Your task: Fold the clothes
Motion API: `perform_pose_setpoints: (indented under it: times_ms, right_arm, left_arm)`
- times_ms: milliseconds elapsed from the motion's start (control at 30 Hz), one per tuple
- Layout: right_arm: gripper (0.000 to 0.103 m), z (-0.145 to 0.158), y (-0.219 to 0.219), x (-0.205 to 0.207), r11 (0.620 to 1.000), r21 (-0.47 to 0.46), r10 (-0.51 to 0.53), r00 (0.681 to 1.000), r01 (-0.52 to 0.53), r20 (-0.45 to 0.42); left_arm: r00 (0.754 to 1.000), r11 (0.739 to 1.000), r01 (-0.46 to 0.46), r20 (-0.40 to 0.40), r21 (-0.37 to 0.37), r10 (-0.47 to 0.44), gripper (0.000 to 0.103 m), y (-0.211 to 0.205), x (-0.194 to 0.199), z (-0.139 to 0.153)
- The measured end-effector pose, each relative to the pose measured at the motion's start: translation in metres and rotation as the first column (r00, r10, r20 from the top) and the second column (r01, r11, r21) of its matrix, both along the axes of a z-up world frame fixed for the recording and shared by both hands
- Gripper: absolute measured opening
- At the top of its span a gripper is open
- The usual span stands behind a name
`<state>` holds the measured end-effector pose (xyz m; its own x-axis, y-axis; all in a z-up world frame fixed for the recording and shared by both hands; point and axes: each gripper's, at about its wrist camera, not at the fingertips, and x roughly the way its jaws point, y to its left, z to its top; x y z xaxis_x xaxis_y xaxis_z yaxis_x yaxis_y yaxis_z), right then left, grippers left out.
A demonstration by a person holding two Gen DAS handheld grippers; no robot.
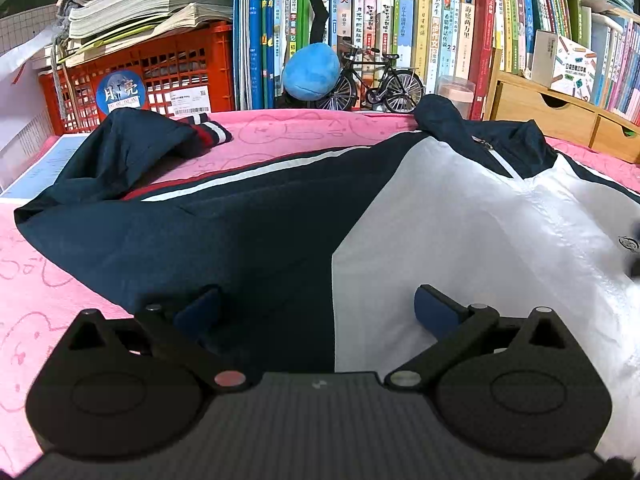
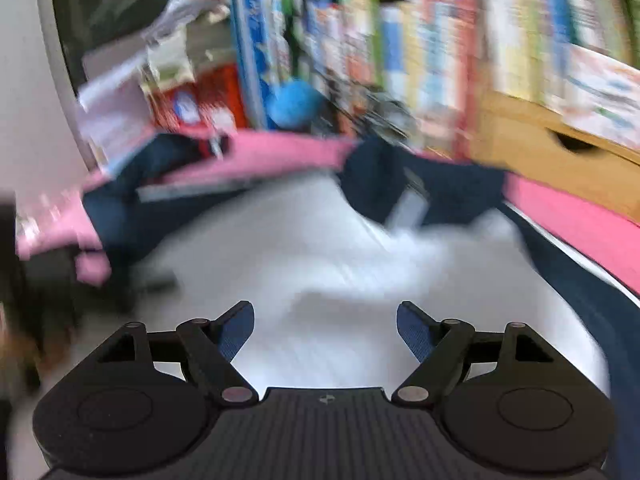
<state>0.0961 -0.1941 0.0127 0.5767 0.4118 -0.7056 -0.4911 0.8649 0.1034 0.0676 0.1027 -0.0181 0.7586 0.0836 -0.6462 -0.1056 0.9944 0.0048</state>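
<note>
Clearly, a navy and white jacket (image 1: 360, 216) is seen spread over a pink cloth (image 1: 36, 300) that covers the desk. From the left wrist view the left hand-held gripper (image 1: 318, 312) is shown with its blue-padded fingers (image 1: 436, 312) spread wide apart and nothing held between them, poised over the seam where the navy panel meets the white one. Only in this sharp view can details be made out: a sleeve with a red, white and navy striped cuff (image 1: 208, 132) lying at the far left, a red crate (image 1: 160, 76), a blue plush toy (image 1: 312, 72) and a model bicycle (image 1: 380, 84) before the bookshelf (image 1: 400, 20). The right wrist view is heavily blurred. There the right hand-held gripper (image 2: 325, 332) is likewise seen open and empty, above the white panel, with the navy collar (image 2: 400, 184) lying beyond it.
</note>
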Motion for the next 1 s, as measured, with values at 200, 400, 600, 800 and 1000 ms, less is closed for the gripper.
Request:
perform_pose_setpoints:
  times_ms: [200,400,600,800,1000]
  right_arm:
    - [0.076,-0.005,-0.118,-0.023,0.929,-0.138,-0.334,0.938,0.344,0.088]
    - [0.087,0.013,-0.232,-0.047,0.729,-0.165,-0.605,0.739,0.664,0.298]
    - [0.096,-0.005,-0.294,-0.03,0.608,-0.356,-0.616,0.705,0.71,0.353]
    - [0.065,0.003,-0.347,0.0,0.274,-0.471,-0.692,0.512,0.839,0.509]
    - [0.103,0.037,-0.366,-0.026,0.123,-0.327,-0.7,0.315,0.937,0.641]
  left_arm:
    - [1.0,1.0,-0.001,-0.001,0.006,0.001,0.103,-0.001,0.0,0.0]
    - [1.0,1.0,-0.003,0.0,0.011,0.003,0.103,-0.001,0.0,0.0]
    - [1.0,1.0,-0.003,0.0,0.013,0.003,0.103,-0.001,0.0,0.0]
    - [1.0,1.0,-0.003,0.0,0.015,0.003,0.103,-0.001,0.0,0.0]
    - [1.0,1.0,-0.003,-0.001,0.015,0.003,0.103,-0.002,0.0,0.0]
